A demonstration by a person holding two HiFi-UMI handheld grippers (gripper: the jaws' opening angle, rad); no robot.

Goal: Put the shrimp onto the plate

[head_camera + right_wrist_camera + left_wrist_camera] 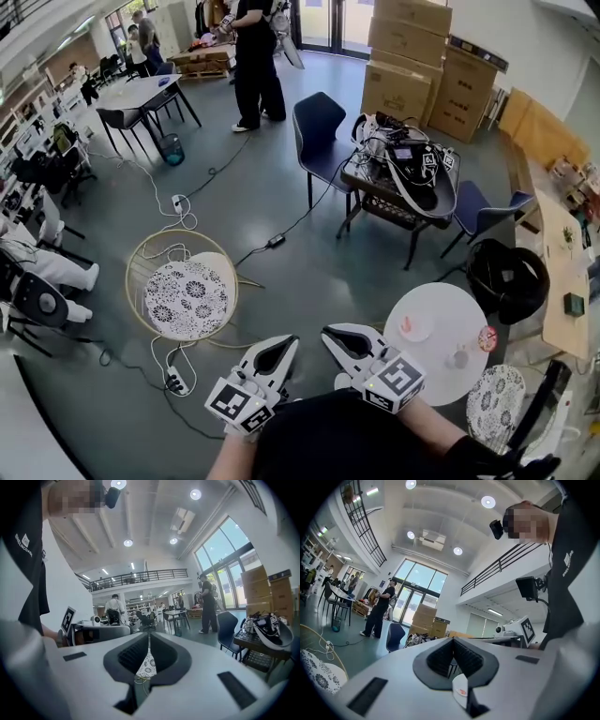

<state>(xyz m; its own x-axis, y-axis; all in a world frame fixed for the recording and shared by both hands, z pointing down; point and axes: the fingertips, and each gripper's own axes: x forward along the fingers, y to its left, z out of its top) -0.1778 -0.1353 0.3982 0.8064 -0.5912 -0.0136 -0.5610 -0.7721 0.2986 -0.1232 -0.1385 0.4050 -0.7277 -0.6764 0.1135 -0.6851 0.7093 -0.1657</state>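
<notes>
In the head view a round white table (pixel 441 375) stands at the lower right. On it a small pink thing (pixel 407 324), perhaps the shrimp, rests on a pale dish (pixel 417 333), beside a pink-rimmed dish (pixel 487 338) and a small cup (pixel 457 357). Both grippers are held close to the person's body, left of that table and well short of it. The left gripper (pixel 292 341) (pixel 453 639) is shut with nothing in it. The right gripper (pixel 329 331) (pixel 149 634) is also shut and holds nothing. Each gripper view looks out level across the room.
A round wicker chair with a floral cushion (pixel 187 298) stands to the left, with a power strip and cables (pixel 175 380) on the floor near it. A low table of equipment (pixel 403 178), blue chairs (pixel 319 127), a black seat (pixel 509 279) and cardboard boxes (pixel 412 56) lie farther off. A person (pixel 255 56) stands far back.
</notes>
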